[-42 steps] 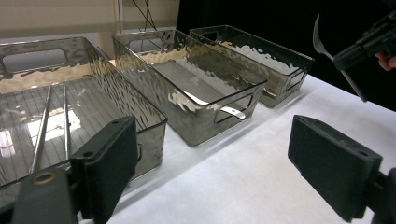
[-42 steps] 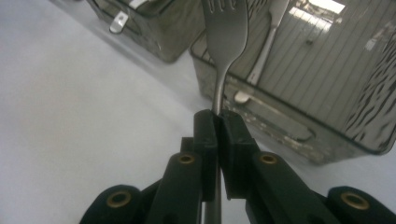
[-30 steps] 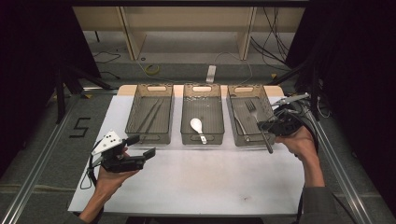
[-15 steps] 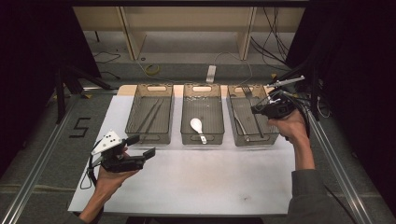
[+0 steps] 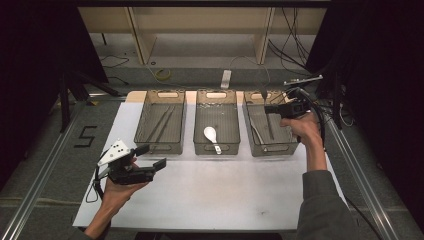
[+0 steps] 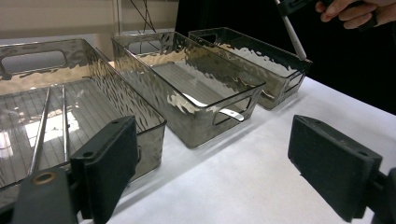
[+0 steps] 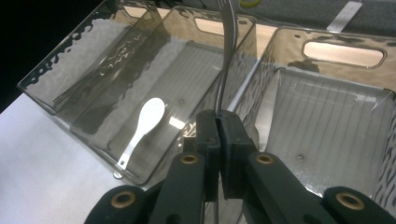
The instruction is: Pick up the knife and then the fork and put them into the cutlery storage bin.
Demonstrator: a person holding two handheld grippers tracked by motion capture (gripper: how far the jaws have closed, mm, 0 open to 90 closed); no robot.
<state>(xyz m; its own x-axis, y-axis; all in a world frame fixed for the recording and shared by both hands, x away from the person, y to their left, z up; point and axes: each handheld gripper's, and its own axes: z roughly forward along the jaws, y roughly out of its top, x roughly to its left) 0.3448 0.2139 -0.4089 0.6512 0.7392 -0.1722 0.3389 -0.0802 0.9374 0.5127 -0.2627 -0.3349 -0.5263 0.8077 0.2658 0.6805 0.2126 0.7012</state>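
Three smoky clear bins stand in a row on the white table (image 5: 210, 195). The left bin (image 5: 159, 148) holds chopsticks (image 5: 161, 122), and the middle bin (image 5: 216, 149) holds a white spoon (image 5: 211, 135). Above the right bin (image 5: 274, 149), my right gripper (image 5: 274, 109) is shut on a metal fork (image 5: 264, 96), which stands nearly upright with its tines up. In the right gripper view the fork (image 7: 227, 46) rises from the closed right gripper (image 7: 218, 126), with the spoon (image 7: 142, 128) below to the left. My left gripper (image 5: 151, 156) hovers open and empty in front of the left bin.
Another metal utensil (image 5: 256, 134) lies in the right bin. In the left gripper view the left gripper (image 6: 224, 163) faces bare white table before the bins, with the chopsticks (image 6: 42, 126) at left. Metal rails border the table on both sides. A shelf stands behind.
My right gripper has carried the fork from the right bin's near right edge away from me and slightly left, over the bin. The left gripper has not moved.
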